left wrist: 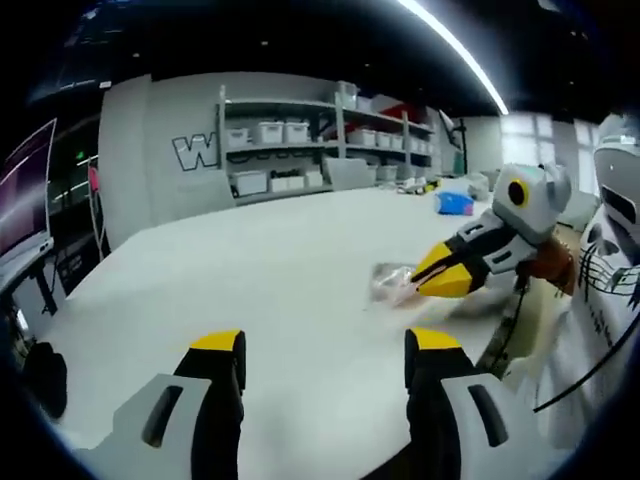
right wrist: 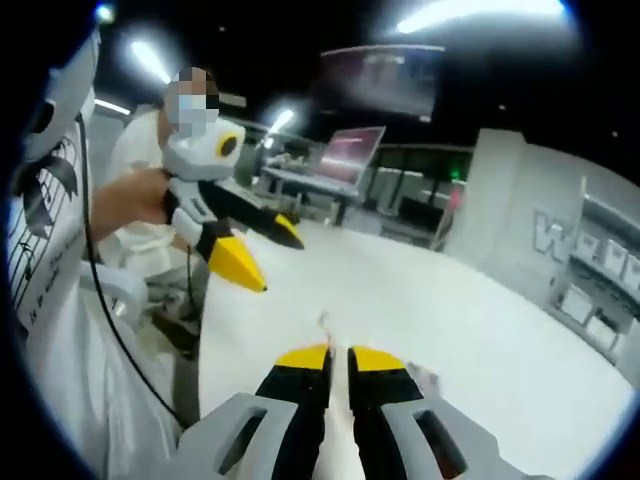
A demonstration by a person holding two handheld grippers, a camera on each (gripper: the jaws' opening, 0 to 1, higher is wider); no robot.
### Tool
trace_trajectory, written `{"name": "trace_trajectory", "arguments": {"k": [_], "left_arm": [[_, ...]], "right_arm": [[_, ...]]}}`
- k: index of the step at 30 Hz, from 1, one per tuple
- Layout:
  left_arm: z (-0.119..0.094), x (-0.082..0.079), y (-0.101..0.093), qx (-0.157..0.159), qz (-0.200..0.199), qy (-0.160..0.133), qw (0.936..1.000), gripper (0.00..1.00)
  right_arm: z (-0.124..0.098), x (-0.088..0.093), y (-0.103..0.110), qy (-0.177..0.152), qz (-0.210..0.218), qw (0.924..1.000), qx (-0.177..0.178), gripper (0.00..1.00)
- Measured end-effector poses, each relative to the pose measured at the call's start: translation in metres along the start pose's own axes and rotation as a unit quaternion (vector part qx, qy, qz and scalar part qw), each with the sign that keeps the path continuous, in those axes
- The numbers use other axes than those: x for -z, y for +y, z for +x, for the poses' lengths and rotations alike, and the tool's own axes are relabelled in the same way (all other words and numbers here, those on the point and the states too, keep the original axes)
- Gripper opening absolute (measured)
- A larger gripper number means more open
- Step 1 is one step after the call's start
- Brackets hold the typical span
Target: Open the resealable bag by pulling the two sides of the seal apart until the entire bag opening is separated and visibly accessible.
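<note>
We worked at a broad white table in a dim room lit by strip lights. Grey shelves of white bins lined the far wall beside large letters, and a blue object lay at the table's far edge. In the right gripper view, screens hung above desks across the room, and a person in white sat behind the table's near corner.

The clear bag lay flat on the table, towards its right side in the left gripper view. The right gripper reached in from the right in that view, its yellow tips at the bag's edge and close together; we could not tell from there whether they had the plastic. In its own view the right gripper had its jaws nearly shut, a thin gap left between the yellow pads, with a sliver of clear plastic rising just past the tips. Whether the pads pinched it, we could not tell.

The left gripper stood wide open above bare table with nothing between its jaws, well apart from the bag. In the right gripper view the left gripper hung in the air over the table's edge, held in a hand, jaws spread and touching nothing.
</note>
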State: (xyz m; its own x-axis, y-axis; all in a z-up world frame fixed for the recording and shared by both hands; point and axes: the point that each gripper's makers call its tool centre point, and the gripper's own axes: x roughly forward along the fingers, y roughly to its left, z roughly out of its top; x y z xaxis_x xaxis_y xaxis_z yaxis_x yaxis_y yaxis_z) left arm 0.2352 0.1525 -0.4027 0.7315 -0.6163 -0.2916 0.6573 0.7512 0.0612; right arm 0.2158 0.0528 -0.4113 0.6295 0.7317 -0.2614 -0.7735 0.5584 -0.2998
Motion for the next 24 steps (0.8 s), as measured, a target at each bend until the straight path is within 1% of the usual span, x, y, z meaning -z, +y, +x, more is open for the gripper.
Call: {"name": "trace_trajectory", "arguments": {"k": [3, 10, 16, 21, 24], "left_arm": [[-0.001, -0.003, -0.004, 0.007, 0.008, -0.006, 0.9999, 0.56], [-0.001, -0.003, -0.005, 0.007, 0.028, -0.012, 0.9995, 0.49], [-0.001, -0.004, -0.011, 0.014, 0.058, -0.014, 0.9981, 0.40], [-0.001, -0.004, -0.013, 0.019, 0.064, -0.014, 0.9977, 0.39], [0.001, -0.004, -0.016, 0.022, 0.077, -0.014, 0.9967, 0.37]], "right_arm": [[0.001, -0.001, 0.002, -0.001, -0.001, 1.0000, -0.002, 0.03], [0.004, 0.000, 0.004, 0.000, 0.006, 1.0000, -0.003, 0.03], [0.006, -0.003, 0.005, -0.005, 0.009, 0.9999, -0.007, 0.02], [0.006, -0.002, 0.004, -0.003, 0.014, 0.9999, -0.008, 0.03], [0.006, -0.002, 0.004, -0.003, 0.015, 0.9998, -0.007, 0.02]]}}
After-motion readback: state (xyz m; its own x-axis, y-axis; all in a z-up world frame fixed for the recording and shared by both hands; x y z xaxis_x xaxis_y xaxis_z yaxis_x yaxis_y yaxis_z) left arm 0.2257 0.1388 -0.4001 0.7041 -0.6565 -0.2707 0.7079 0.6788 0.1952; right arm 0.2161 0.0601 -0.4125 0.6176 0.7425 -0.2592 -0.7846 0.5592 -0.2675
